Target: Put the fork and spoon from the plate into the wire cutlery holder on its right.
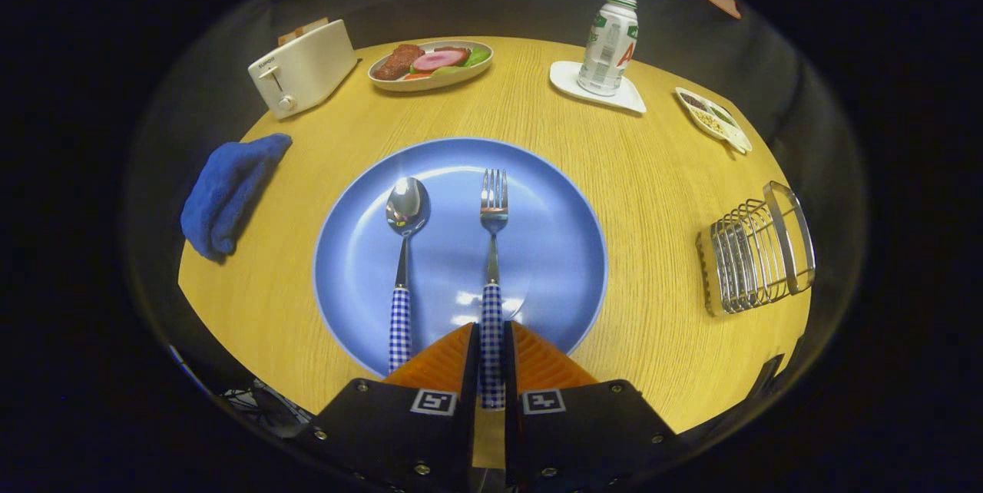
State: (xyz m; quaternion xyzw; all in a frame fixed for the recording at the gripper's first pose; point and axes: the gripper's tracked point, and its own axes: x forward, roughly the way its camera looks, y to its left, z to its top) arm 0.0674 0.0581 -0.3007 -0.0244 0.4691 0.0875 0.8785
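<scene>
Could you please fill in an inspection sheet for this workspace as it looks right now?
Surface: round wooden table, dry and tidy.
Job's things: fork and spoon lie side by side on the blue plate; wire holder stands to the plate's right, with no cutlery in it.
Clutter: toaster, food dish, can on a white coaster, small snack dish, blue cloth.
Grippers: gripper shut on the fork's checked handle.
Cables: some wires below the table's near edge.
Surroundings: dark booth wall.
</scene>
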